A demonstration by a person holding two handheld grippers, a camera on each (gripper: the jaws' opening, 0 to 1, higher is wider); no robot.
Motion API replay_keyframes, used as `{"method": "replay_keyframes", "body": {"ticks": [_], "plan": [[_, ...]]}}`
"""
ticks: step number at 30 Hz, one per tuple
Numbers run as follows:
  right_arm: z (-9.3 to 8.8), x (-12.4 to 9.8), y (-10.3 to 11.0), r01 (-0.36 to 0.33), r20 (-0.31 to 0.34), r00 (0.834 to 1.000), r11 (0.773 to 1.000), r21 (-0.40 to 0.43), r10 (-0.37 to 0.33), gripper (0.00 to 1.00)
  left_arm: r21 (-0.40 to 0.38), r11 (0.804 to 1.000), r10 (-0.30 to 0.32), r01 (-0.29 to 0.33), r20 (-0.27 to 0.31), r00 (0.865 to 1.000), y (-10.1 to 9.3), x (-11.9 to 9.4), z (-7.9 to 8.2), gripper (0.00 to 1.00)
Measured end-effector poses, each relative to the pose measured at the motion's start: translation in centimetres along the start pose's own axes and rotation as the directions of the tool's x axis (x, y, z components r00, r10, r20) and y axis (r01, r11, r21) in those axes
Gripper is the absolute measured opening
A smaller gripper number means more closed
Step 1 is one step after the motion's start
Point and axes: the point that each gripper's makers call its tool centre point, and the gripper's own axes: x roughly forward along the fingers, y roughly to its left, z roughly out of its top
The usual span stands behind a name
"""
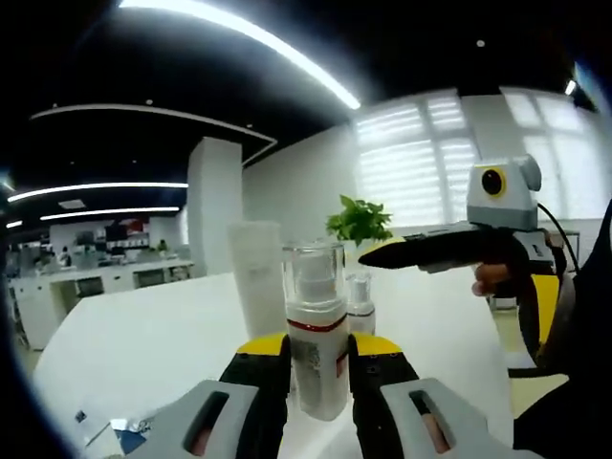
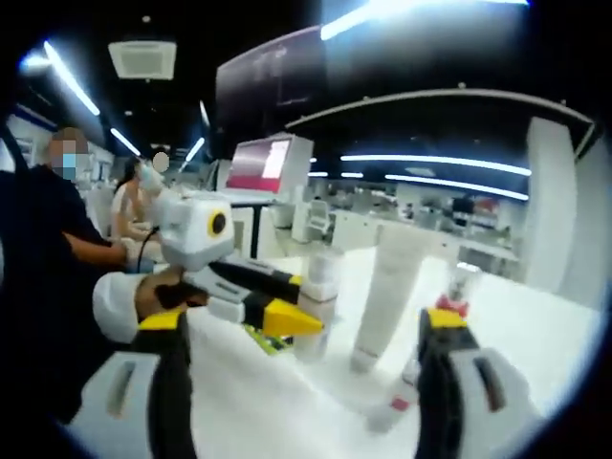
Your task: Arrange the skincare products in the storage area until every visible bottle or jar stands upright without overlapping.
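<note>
Pump bottle: the pump bottle (image 1: pixel 318 335) stood upright between the left gripper's (image 1: pixel 318 368) fingers (image 1: pixel 260 368), which were closed against its sides and held it over the white bench (image 1: pixel 143 335).
Neighbours: a small bottle (image 1: pixel 360 304) stood just behind it, and a tall white tube (image 1: pixel 256 273) stood just beside it to the left.
Right gripper: the right gripper (image 2: pixel 304 359) had its fingers (image 2: pixel 172 373) wide apart and held nothing. In the right gripper view a small bottle with a red band (image 2: pixel 402 397) lay tilted on the bench between them, not yet upright.
Risk, tipping: the tube looked narrow at its base; a sideways swing of the held bottle would probably knock it or the small bottle over.
Risk, collision: both grippers worked near each other, so their fingers could clash.
Risk, slip: the hold sat low on the pump bottle, so its top could lean.
Edges: the bench edge was near the lower left in the left gripper view.
Open room: bare bench lay to the left of the tube, well apart from the cluster.
</note>
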Motion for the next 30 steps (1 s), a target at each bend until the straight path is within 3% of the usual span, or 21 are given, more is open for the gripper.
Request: {"method": "replay_keyframes", "body": {"ticks": [6,20,22,27,30], "plan": [[-0.5,-0.6,-1.0,0.053,-0.019,0.998,0.999,-0.005,-0.053,1.00,0.001,1.000,-0.017,0.017,-0.002,1.000,-1.0,0.9,-0.3,0.23],[-2.3,-0.8,-2.5,0.089,-0.065,0.994,0.995,0.041,-0.086,1.00,0.004,1.000,-0.022,0.022,-0.027,0.999,-0.9,2.0,-1.7,0.23],[-2.8,-0.9,-3.1,0.112,-0.097,0.990,0.992,0.060,-0.106,1.00,-0.006,1.000,-0.025,0.025,-0.024,0.999,-0.9,2.1,-1.8,0.23],[-2.4,-1.1,-3.2,0.103,-0.074,0.992,0.992,0.070,-0.098,1.00,-0.011,1.000,-0.026,0.026,-0.031,0.999,-1.1,2.2,-2.2,0.23],[-3.0,-1.1,-3.3,0.104,-0.099,0.990,0.992,0.074,-0.096,1.00,-0.013,1.000,-0.026,0.026,-0.031,0.999,-1.3,2.2,-2.3,0.23]]}}
